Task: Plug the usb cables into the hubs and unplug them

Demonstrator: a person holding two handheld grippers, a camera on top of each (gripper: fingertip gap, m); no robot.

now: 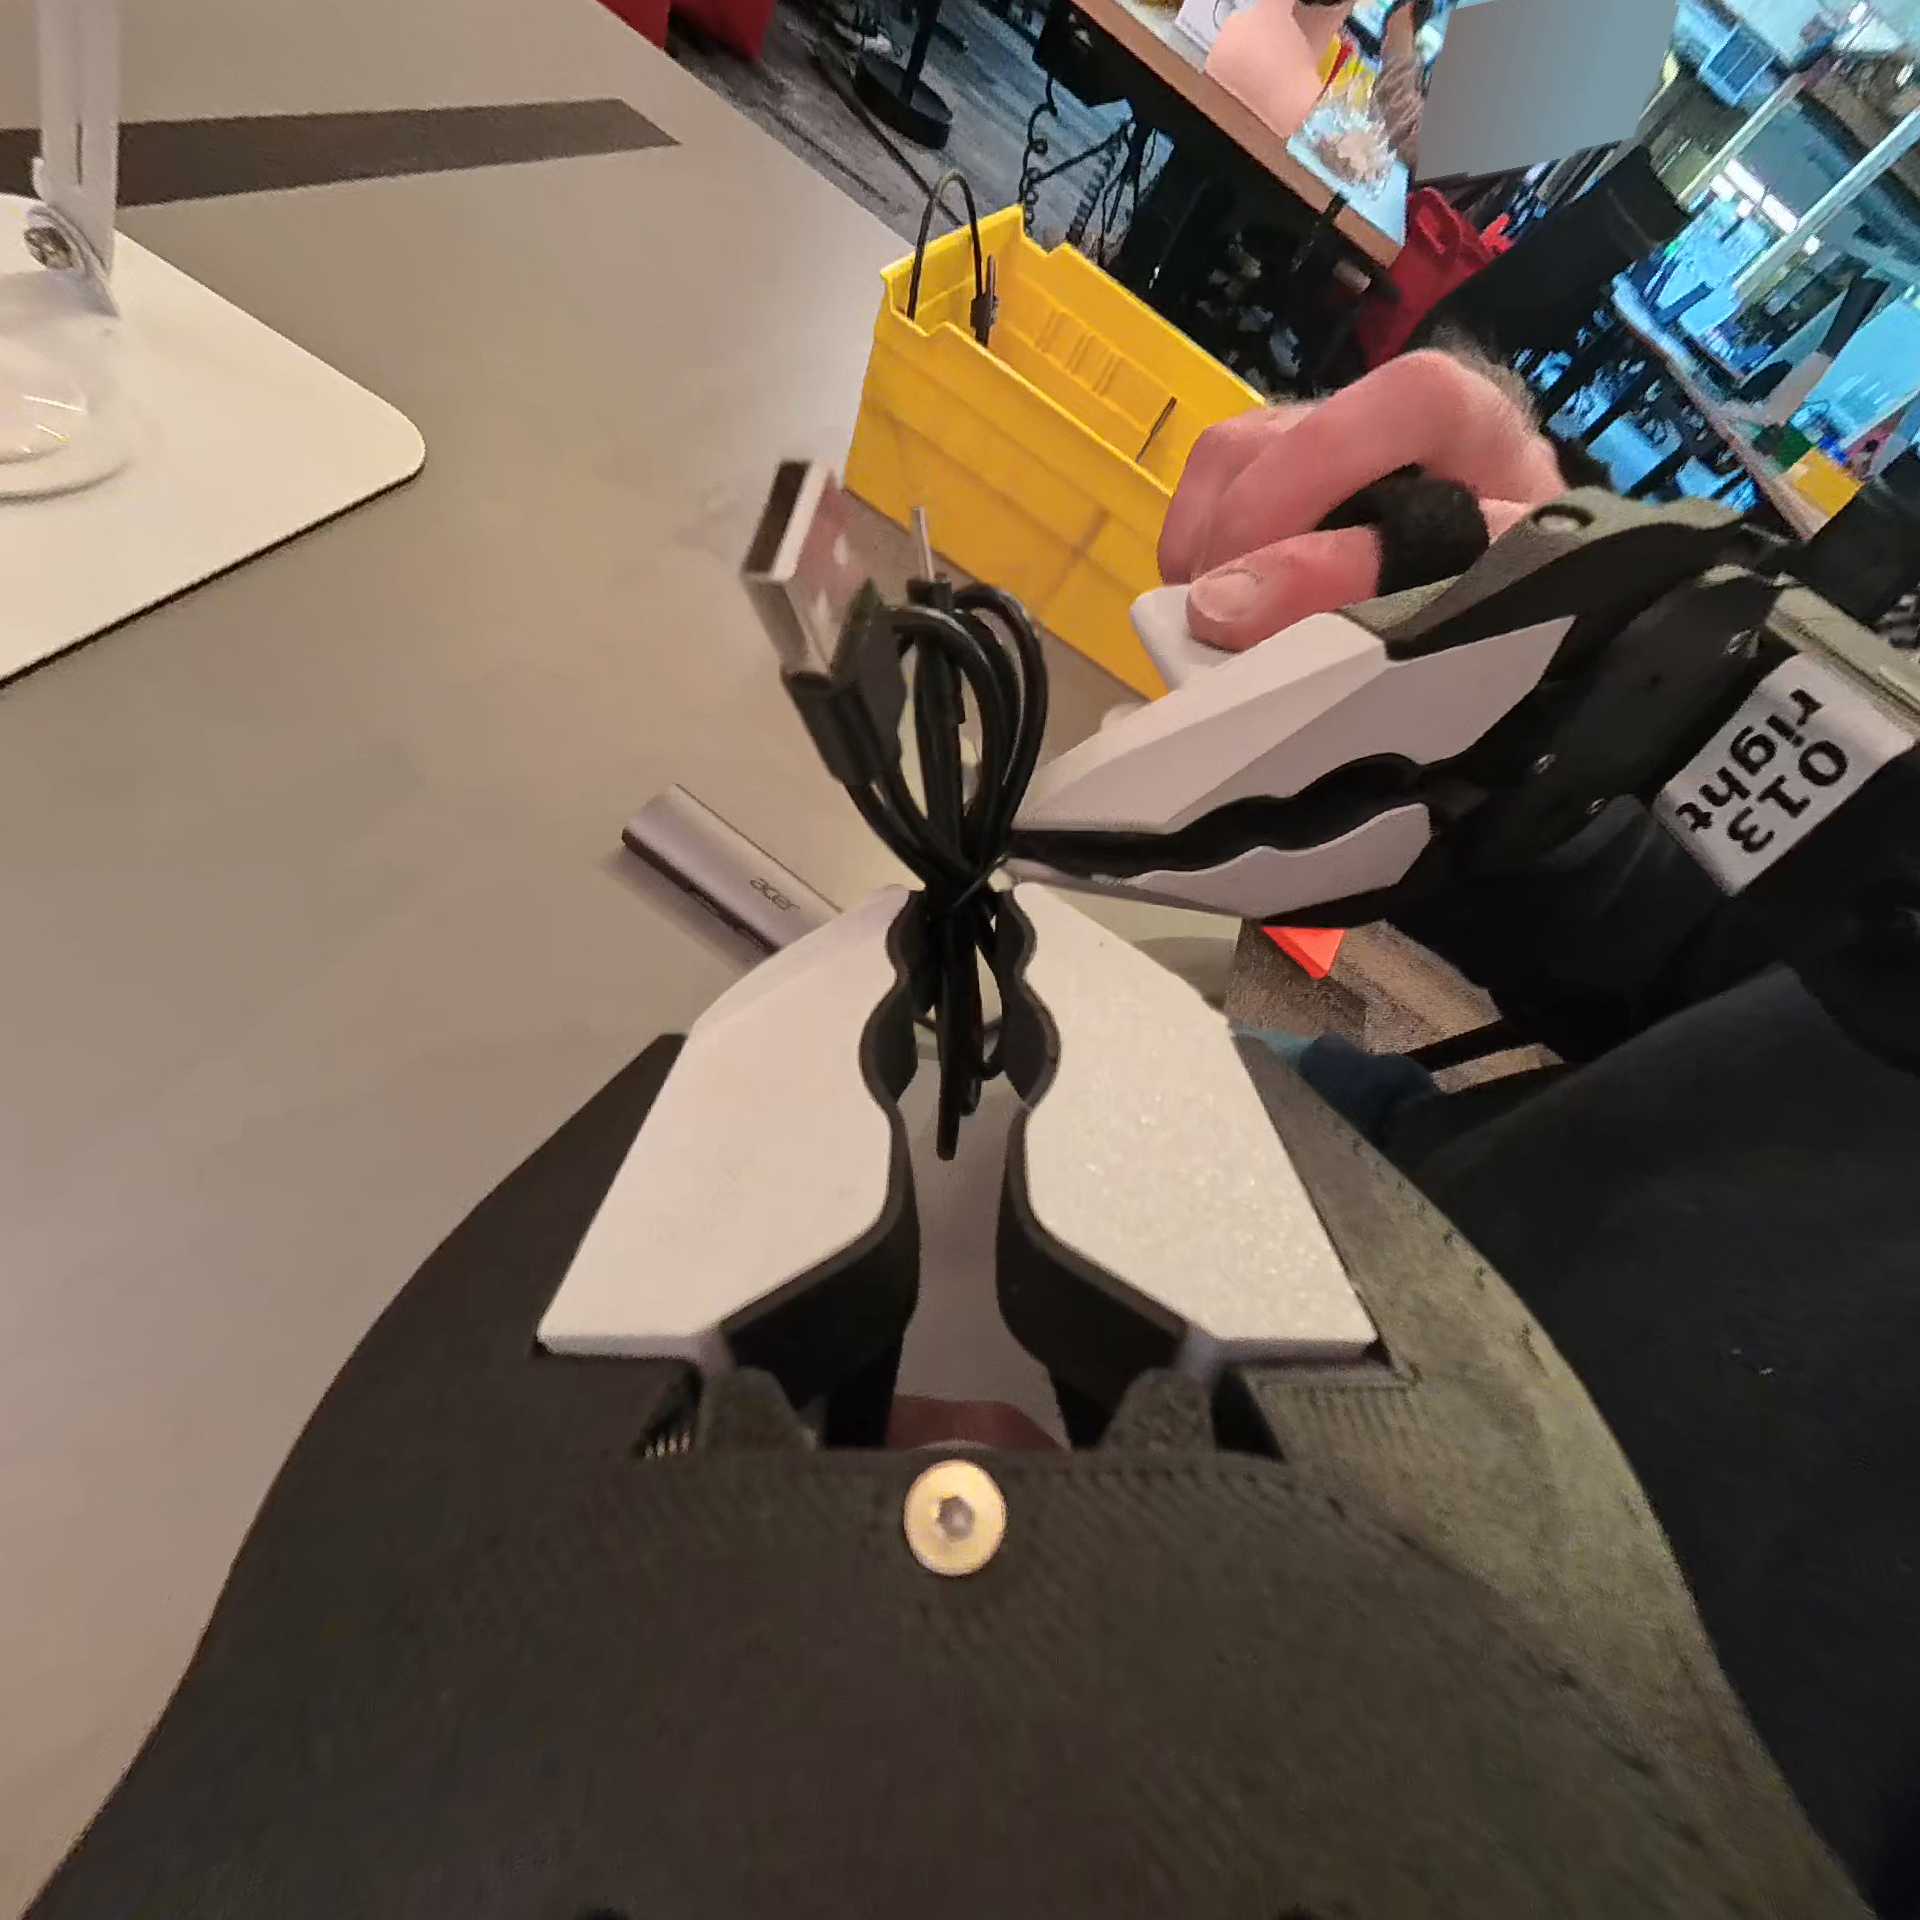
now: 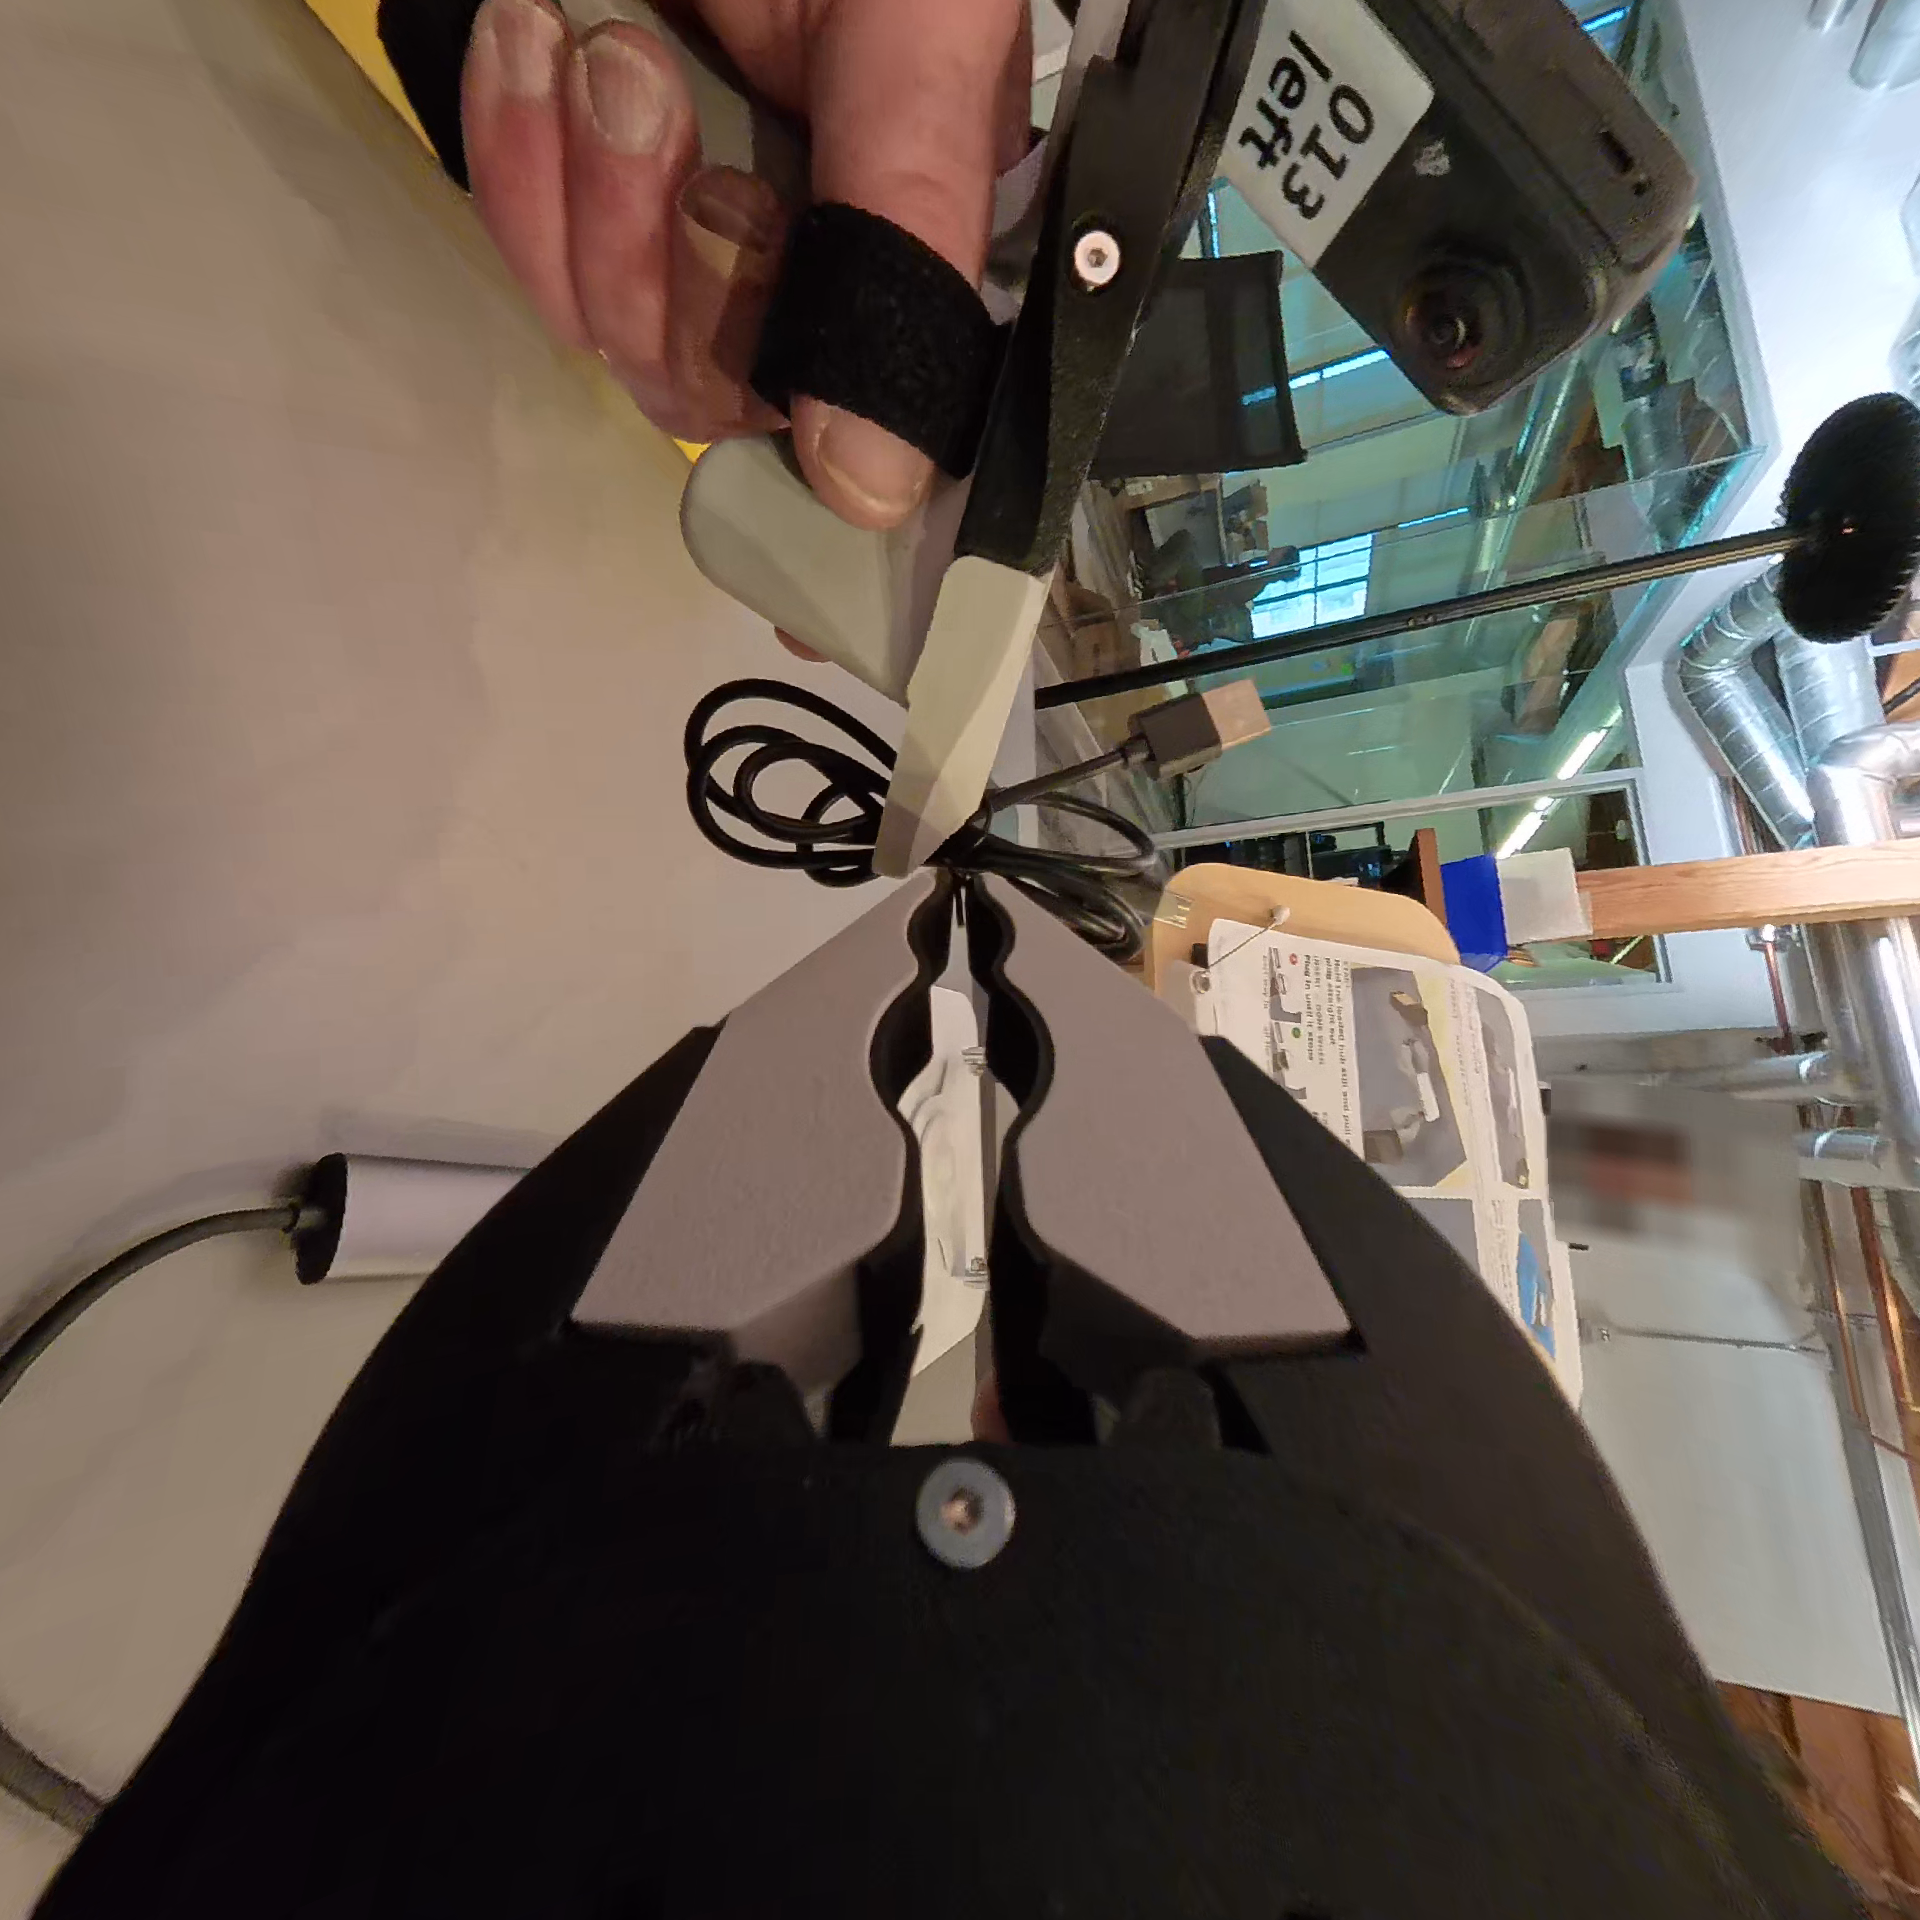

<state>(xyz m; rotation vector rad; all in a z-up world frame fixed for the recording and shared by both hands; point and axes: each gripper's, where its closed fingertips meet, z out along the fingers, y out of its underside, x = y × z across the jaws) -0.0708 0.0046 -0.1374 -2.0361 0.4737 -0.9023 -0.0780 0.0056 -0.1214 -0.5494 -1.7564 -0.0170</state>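
A black USB cable (image 1: pixel 966 727) tied into a small bundle is held up above the grey table (image 1: pixel 416 727). Its silver USB-A plug (image 1: pixel 795 582) sticks up to the left. My left gripper (image 1: pixel 956 909) is shut on the waist of the bundle. My right gripper (image 1: pixel 1023 868) comes in from the right, its tips shut at the same tied spot. In the right wrist view my right gripper (image 2: pixel 956 899) pinches the thin tie of the cable (image 2: pixel 790 790), tip to tip with the left gripper (image 2: pixel 914 847). A silver hub (image 1: pixel 727 873) lies on the table below; it also shows in the right wrist view (image 2: pixel 416 1210).
A yellow bin (image 1: pixel 1039 436) with another black cable in it stands behind the grippers. A white lamp base (image 1: pixel 156 416) sits at the far left. A grey cord (image 2: pixel 135 1268) leads from the hub. A printed instruction sheet (image 2: pixel 1382 1091) stands off the table's edge. The grippers are tip to tip, or close to it. The silver hub (image 1: pixel 727 873) is about equally far from each gripper, around 15 centimetres.
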